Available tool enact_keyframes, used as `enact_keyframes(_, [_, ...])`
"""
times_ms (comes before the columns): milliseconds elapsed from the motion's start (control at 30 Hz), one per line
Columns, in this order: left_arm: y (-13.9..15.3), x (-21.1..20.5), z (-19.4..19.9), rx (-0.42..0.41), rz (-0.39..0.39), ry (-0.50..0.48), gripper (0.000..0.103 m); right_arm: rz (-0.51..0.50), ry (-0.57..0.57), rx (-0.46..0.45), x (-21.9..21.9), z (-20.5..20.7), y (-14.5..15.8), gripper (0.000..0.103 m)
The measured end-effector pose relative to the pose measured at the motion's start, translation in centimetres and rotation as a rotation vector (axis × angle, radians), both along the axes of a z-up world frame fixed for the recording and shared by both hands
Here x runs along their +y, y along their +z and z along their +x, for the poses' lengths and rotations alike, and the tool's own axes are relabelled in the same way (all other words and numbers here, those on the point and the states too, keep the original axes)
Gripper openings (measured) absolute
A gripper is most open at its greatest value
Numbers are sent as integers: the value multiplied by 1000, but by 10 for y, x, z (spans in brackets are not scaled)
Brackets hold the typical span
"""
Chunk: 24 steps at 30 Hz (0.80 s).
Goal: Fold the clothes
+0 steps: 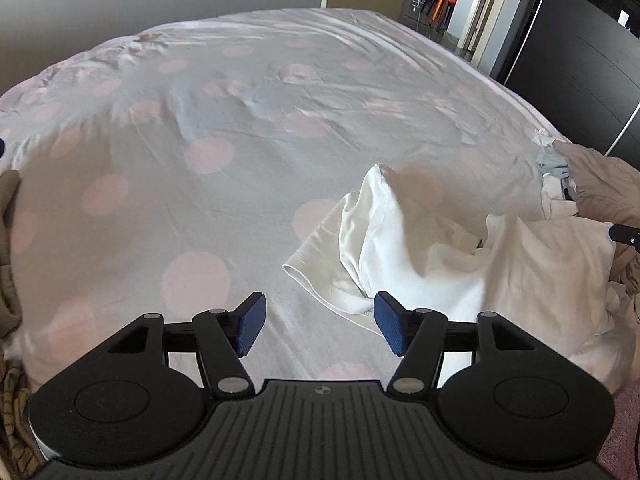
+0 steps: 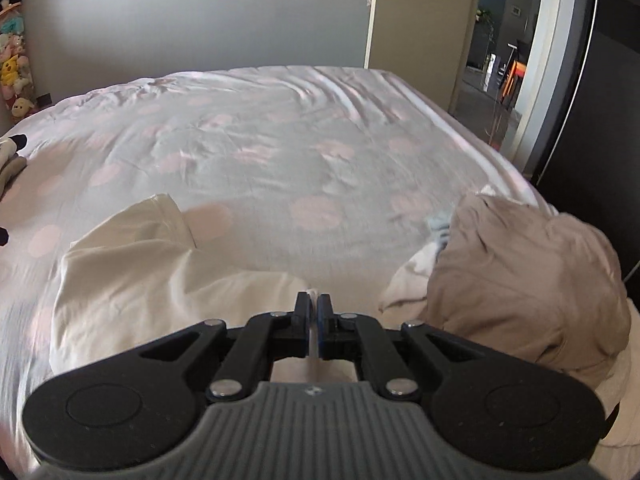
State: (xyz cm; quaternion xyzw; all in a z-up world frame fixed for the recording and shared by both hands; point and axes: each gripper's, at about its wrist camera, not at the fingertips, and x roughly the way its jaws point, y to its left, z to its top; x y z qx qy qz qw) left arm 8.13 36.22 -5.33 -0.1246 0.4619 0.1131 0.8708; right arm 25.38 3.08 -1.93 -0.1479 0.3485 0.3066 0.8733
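A white T-shirt (image 1: 432, 256) lies crumpled on the near right part of the bed, one sleeve (image 1: 316, 256) spread out to the left. My left gripper (image 1: 320, 324) hovers open just short of the shirt's near hem, blue pads apart, nothing between them. In the right wrist view the same white shirt (image 2: 152, 280) spreads to the left. My right gripper (image 2: 314, 312) is shut on a thin edge of its fabric, which shows between the fingers. The tip of the right gripper (image 1: 624, 234) peeks in at the left view's right edge.
The bed carries a grey cover with pink dots (image 1: 240, 128). A heap of beige and white clothes (image 2: 520, 272) sits at the bed's right edge. More brownish garments (image 1: 10, 240) lie at the left edge. A dark wardrobe (image 2: 600, 120) and an open doorway (image 2: 504, 60) stand to the right.
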Motion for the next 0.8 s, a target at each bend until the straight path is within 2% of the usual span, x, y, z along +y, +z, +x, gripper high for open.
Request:
enact_keyframes(67, [-16,5,22,14,3,-20,58,-10,3,9,-3,2,-14,5])
enact_keyframes(400, [-81,19,66,79,-27,-12,57,-55,64,25,7,4,-40,9])
enact_keyframes(433, [-83,17,65,65,-23,-9,49,-59,65,23,7,4,-41,9])
enact_keyframes(467, [-82,15,64,54,-20,-11,38,-58,60,27,7,3,-42,9])
enact_keyframes(500, [-80,12,63,44,-19,-13,10,-55,54,31,6,3,-42,9])
enact_keyframes(533, [-78,10,63,34,-17,-16,4,-48,47,35,5,4,-40,9])
enact_keyframes(600, [-63,10,57,4,-6,1,4,-34,36,31,4,4,-34,8])
enact_keyframes(667, [-43,12,48,-32,26,23,3,-26,34,-9,3,4,-20,6])
enact_keyframes(767, [-5,26,32,-81,68,76,3,10,32,-55,5,10,9,5])
enact_keyframes(800, [8,31,26,-95,87,91,3,23,29,-75,6,12,20,1])
